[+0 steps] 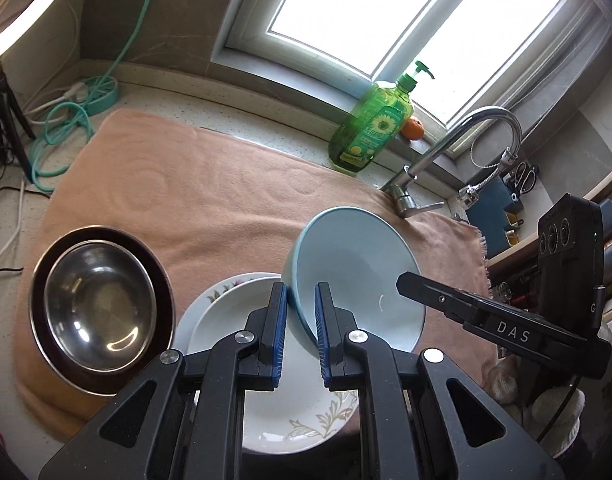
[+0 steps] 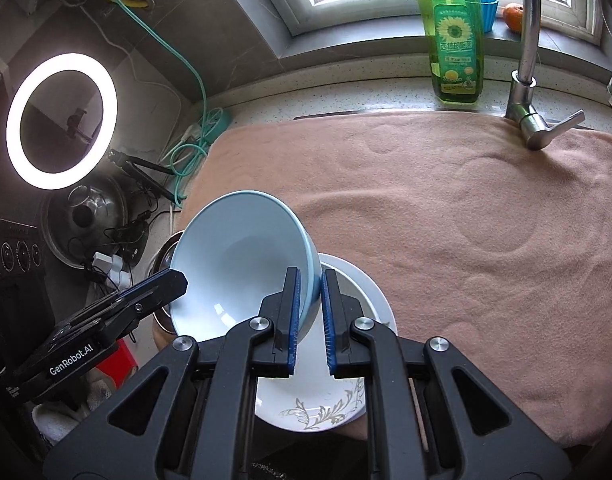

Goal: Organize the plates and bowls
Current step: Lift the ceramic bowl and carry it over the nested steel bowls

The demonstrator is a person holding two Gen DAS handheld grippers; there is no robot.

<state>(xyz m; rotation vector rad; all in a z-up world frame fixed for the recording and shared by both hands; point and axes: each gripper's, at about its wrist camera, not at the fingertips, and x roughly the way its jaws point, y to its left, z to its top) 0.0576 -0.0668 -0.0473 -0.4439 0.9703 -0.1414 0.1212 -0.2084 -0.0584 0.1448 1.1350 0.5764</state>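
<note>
Left gripper (image 1: 299, 320) pinches bowl (image 1: 358, 276) rim; right gripper (image 2: 310, 312) pinches opposite rim. Two-sided hold steadies tilted bowl above plate (image 1: 233, 312), probably for stacking. Steel bowl (image 1: 97, 304) left on towel (image 1: 209, 196).

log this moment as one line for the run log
left gripper: shut on blue bowl rim | right gripper: shut on opposite rim | bowl: tilted over white plate | steel bowl: untouched

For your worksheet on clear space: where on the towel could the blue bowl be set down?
Free: the wide stretch of towel between the plates and the faucet, and the far strip before the soap bottle. Crowded: the near left, where the steel bowl, plates and both tools meet.
</note>
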